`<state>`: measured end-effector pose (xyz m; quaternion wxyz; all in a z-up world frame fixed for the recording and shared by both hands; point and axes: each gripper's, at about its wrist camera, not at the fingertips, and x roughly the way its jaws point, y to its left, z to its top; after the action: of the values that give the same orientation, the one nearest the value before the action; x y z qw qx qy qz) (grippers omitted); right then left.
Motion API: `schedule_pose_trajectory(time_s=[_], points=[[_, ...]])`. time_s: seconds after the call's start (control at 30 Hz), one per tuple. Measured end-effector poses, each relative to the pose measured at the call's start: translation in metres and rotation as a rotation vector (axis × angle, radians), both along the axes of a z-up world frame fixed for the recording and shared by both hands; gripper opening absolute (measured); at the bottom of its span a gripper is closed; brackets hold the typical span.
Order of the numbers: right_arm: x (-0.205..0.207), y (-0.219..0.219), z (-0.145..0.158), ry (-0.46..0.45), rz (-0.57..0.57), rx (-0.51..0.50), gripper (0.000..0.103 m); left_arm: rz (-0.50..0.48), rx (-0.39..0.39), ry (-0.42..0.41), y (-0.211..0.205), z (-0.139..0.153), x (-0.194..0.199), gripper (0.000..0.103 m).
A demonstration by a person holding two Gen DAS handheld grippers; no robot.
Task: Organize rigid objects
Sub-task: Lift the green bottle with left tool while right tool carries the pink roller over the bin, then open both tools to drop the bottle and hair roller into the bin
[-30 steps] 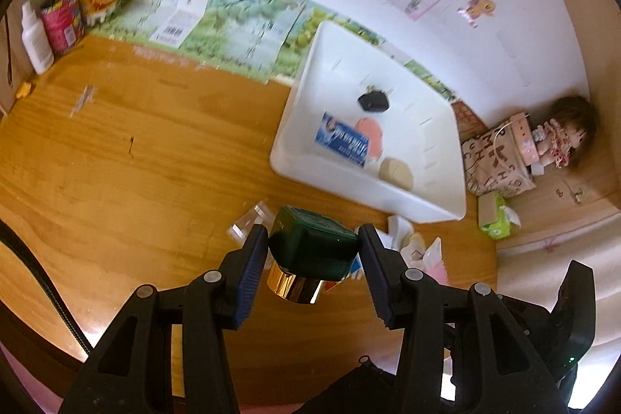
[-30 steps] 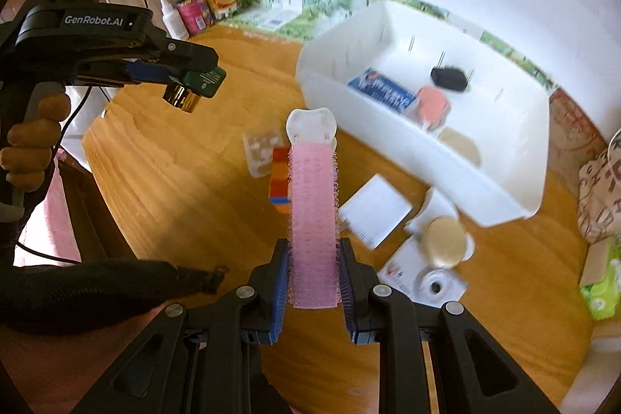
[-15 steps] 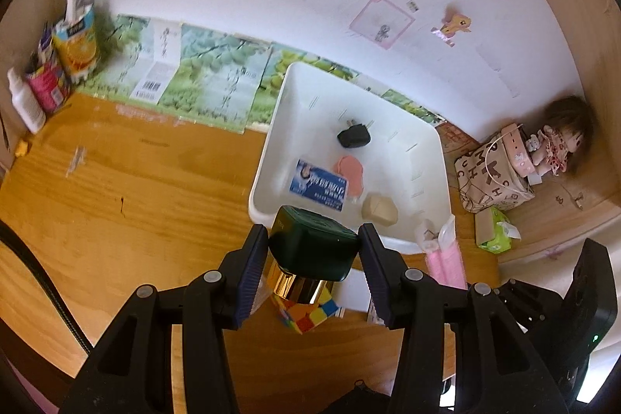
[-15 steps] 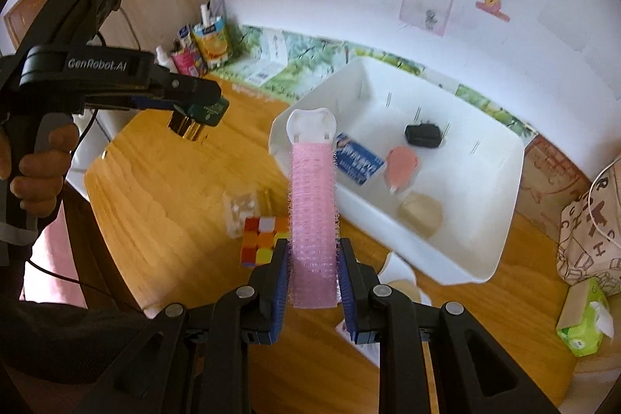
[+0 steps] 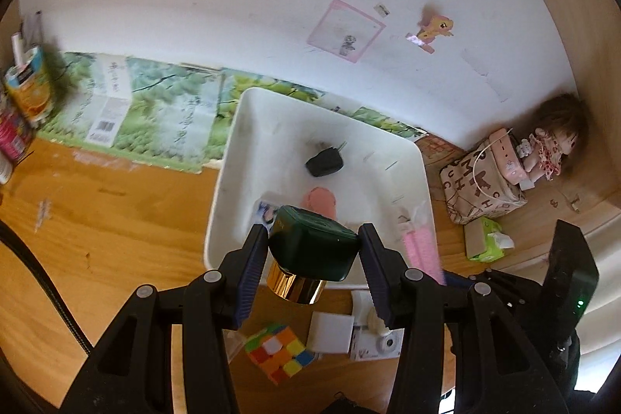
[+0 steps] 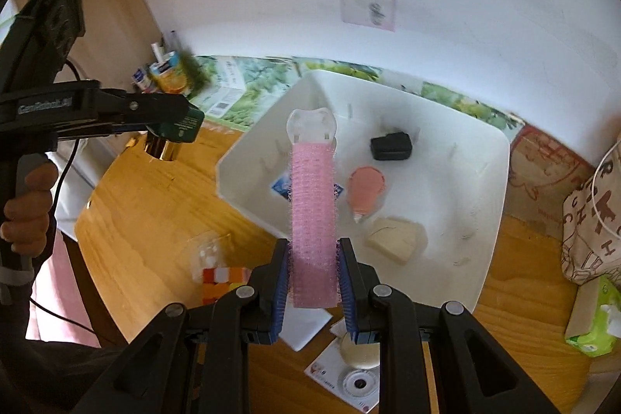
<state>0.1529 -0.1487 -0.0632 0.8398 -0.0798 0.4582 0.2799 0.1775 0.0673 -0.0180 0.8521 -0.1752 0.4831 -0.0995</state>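
Clamping a dark green bottle (image 5: 312, 251) with a gold cap, the left gripper (image 5: 313, 264) sits at lower centre over the white bin's (image 5: 229, 158) near rim — the right gripper (image 6: 313, 278) grips a pink hair roller (image 6: 313, 216) upright at centre frame, above that bin.

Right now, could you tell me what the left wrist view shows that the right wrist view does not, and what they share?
Only the left wrist view shows the doll in the far corner and the cube's full top face. Only the right wrist view shows the hand gripping the left tool and the beige block in the bin. Both show the white bin with the black charger, the left tongs clamping the green bottle, and the pink roller in the right tongs.
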Motion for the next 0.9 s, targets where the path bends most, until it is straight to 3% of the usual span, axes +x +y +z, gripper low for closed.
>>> schedule_pose_trajectory(time_s=[0.63,0.8,0.9], points=[[0.075,-0.03,-0.061,0.133,-0.154,-0.023,0.024,-0.071,-0.018,0.126,-0.031,-0.06,0.062,0.052],[0.081,-0.034,-0.066,0.144,-0.176,-0.018,0.025,-0.071,-0.022,0.116,-0.033,-0.062,0.065,0.05],[0.083,-0.035,-0.067,0.144,-0.19,-0.014,0.026,-0.079,-0.028,0.08,-0.034,-0.056,0.066,0.054]])
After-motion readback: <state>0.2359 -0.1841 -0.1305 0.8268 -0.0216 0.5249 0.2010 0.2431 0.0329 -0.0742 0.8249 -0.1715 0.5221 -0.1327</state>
